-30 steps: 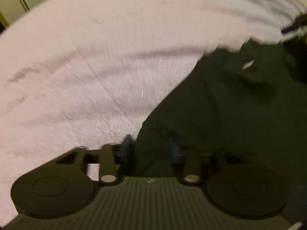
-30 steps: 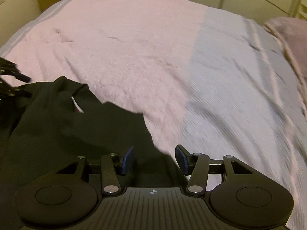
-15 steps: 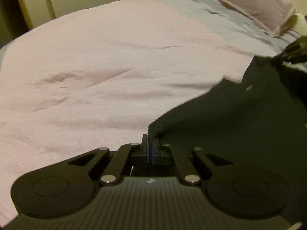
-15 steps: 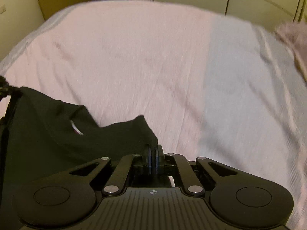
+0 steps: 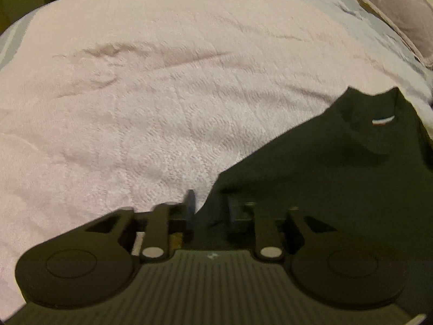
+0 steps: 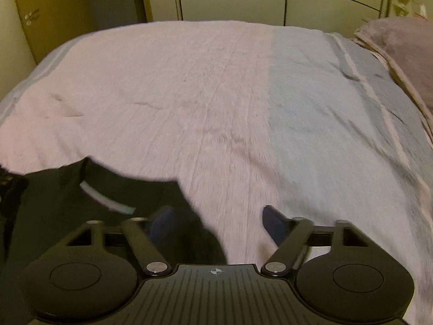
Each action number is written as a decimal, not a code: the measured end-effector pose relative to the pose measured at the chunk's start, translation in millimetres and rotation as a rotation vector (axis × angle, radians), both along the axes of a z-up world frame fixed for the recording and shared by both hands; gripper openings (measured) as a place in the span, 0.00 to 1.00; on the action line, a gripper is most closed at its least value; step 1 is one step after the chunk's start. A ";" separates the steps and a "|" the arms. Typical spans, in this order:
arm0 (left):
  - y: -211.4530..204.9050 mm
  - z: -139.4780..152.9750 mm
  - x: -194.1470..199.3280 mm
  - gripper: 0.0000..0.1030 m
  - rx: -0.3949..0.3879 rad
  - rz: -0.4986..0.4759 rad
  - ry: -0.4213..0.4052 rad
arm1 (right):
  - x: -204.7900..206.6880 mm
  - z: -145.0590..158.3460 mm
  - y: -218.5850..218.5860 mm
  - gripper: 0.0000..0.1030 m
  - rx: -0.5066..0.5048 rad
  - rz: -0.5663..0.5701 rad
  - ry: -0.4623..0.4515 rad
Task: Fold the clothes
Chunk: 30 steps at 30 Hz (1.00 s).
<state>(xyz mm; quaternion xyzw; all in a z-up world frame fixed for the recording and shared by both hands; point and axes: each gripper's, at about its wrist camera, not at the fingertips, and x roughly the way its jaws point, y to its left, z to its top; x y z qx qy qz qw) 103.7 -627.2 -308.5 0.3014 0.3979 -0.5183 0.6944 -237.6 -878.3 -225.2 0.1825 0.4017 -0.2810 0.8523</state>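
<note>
Left tool: jaws opening, a narrow gap between the blue pads. A corner of the dark garment sits in that gap. The pads do not seem to press on it; some blur here, so contact with the right-hand pad is hard to read.

Right tool: jaws opening too, already spread wide. Another edge of the dark garment lies under and beside my left pad and reaches partway into the gap. The right pad is over bare bedspread, well apart from the cloth. Nothing gripped.

Garment position: spread on the bed, at the near edge. From my left tool's camera it fills the lower right, its upper edge rising to two small peaks. A small striped tag, red and white, shows near that upper part. From my right tool's camera it fills the lower left; a pale band curves across it.

Bed surface: pink bedspread under most of the view, lightly creased. A blue-grey section lies to the right of the pink. A mauve pillow sits at the far right edge.
</note>
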 end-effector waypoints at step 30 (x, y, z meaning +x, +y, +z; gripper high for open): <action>159.3 54.4 -160.9 0.44 0.140 -0.092 0.109 | -224.5 49.6 75.8 0.59 -0.123 -0.449 0.229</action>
